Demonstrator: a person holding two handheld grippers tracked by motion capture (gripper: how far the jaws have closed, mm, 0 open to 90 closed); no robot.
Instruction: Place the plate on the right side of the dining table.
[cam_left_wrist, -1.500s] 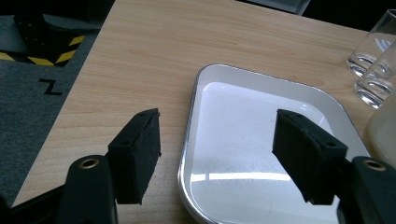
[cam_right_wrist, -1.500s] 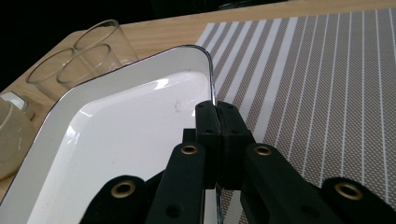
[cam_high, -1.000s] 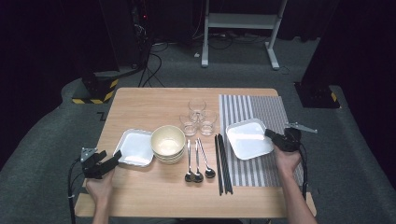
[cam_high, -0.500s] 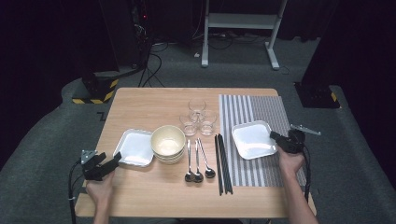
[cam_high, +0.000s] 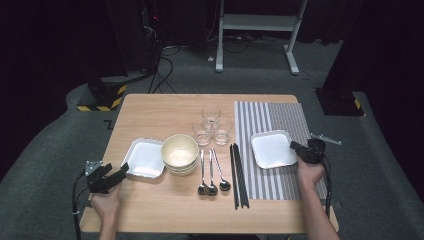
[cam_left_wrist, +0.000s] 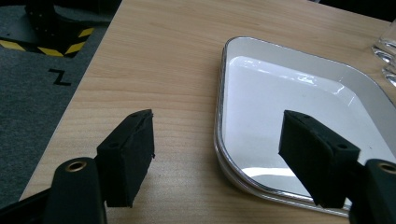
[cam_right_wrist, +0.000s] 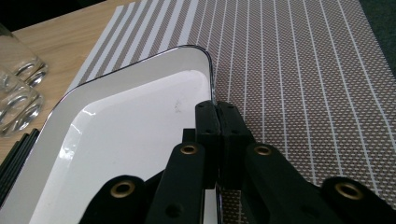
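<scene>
The only writing I can make out is a black letter Z (cam_left_wrist: 60, 77) on the grey floor off the table's left edge, near a black-and-yellow hazard-striped base (cam_high: 104, 97). On the light wooden table (cam_high: 165, 111), the right gripper (cam_right_wrist: 217, 122) has its two black jaws pinched together on the near right rim of a shallow white square plate with rounded corners (cam_high: 272, 149), which rests empty on a grey-and-white striped woven placemat (cam_high: 280, 112). At the table's near left corner, the left gripper (cam_left_wrist: 217, 156) stands wide open, one jaw over bare wood and the other over the rim of a second white square plate (cam_high: 144, 158), also empty; whether that jaw touches it I cannot tell. Just right of that plate sits a stack of cream round bowls (cam_high: 180, 152) with nothing in the top one. Three clear glass tumblers (cam_high: 211, 125) cluster behind, all empty. Three metal spoons (cam_high: 211, 172) lie side by side in front of them, and black chopsticks (cam_high: 238, 172) lie along the placemat's left edge.
</scene>
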